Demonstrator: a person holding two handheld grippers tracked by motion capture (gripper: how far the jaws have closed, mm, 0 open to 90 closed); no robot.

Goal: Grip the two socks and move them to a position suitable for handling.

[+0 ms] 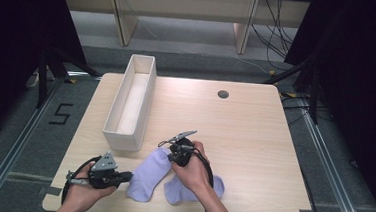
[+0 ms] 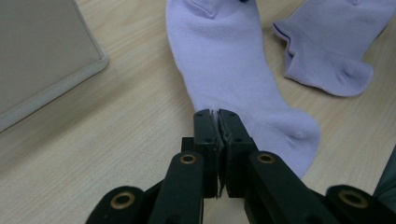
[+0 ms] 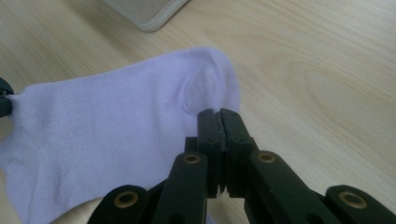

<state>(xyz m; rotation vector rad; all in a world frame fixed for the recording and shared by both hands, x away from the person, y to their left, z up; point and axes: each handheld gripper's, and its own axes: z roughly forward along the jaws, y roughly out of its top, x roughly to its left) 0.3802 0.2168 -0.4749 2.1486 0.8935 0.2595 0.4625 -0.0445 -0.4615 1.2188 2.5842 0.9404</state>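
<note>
My left gripper (image 1: 121,175) sits low at the near left, held in my left hand (image 1: 87,191), its black jaws pointing to the right and pressed together. My right hand (image 1: 194,172) reaches in from the near edge, forearm angled up and leftward, carrying the right gripper (image 1: 176,155), jaws aimed down and likewise clamped tight. Cables trail back from both.

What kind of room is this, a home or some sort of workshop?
Probably a lab recording set-up, not a home: a bare wooden table ringed by dark curtains, loose cables on the floor, and a number five taped beside it.
</note>
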